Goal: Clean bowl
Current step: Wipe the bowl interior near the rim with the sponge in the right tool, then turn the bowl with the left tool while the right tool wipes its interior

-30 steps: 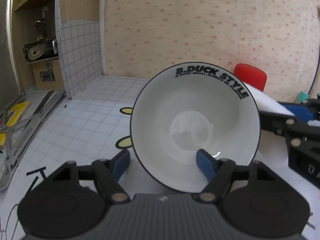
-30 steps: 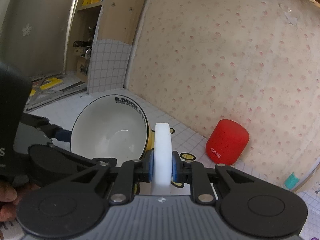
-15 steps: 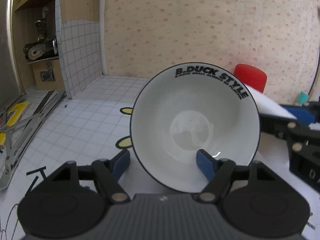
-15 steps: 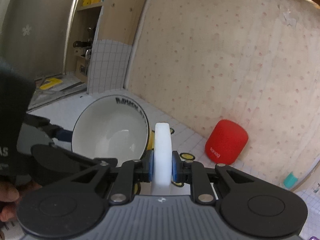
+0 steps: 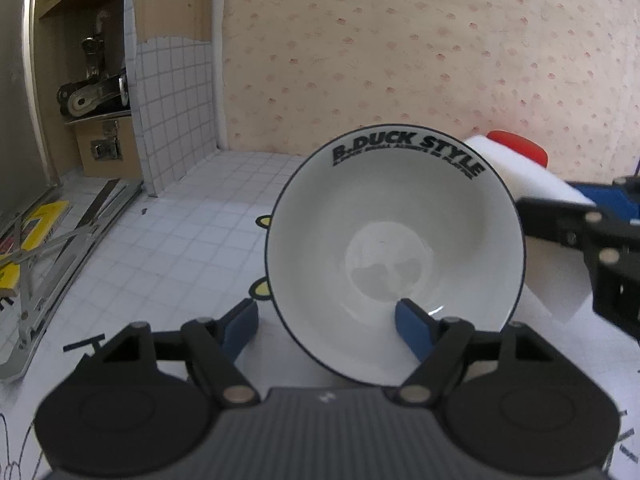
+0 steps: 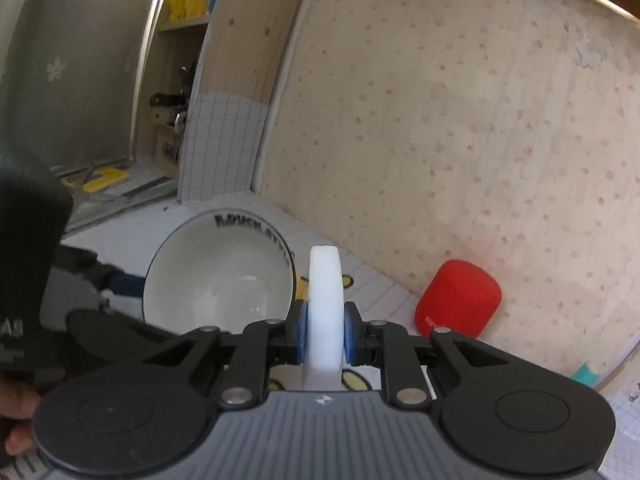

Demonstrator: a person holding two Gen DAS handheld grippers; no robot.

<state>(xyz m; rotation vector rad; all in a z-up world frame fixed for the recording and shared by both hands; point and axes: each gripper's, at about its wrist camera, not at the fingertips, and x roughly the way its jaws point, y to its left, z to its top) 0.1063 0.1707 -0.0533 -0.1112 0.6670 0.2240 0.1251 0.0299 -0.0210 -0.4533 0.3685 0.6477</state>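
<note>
A white gridded table cover point(image 5: 168, 240) with yellow cartoon prints spreads under everything, meeting a pink-spotted wall point(image 5: 400, 48) at the back and a wooden shelf unit point(image 5: 92, 80) with tools and a small box at the left. The white bowl point(image 5: 394, 256), rimmed in black and lettered "B.DUCK STYLE" inside its far edge, is the largest thing on the table side of the scene; it is tipped up so its mouth faces the left camera, and its inside looks bare and glossy, with only a pale reflection at the bottom. The left gripper point(image 5: 328, 328) has its jaws set fairly wide across the bowl's near wall, one blue pad inside the bowl and the other just outside the rim at the left; whether the pads actually press on the wall I cannot tell for sure. In the right view the same bowl point(image 6: 218, 276) sits left of and beyond the white sponge point(image 6: 325, 304). The right gripper point(image 6: 325, 338) is closed narrowly on that sponge, which stands upright on edge between the blue pads. A red cylindrical speaker point(image 6: 458, 300) stands near the wall to the right, apart from the bowl. A small teal object point(image 6: 585, 374) lies at the far right edge.
</note>
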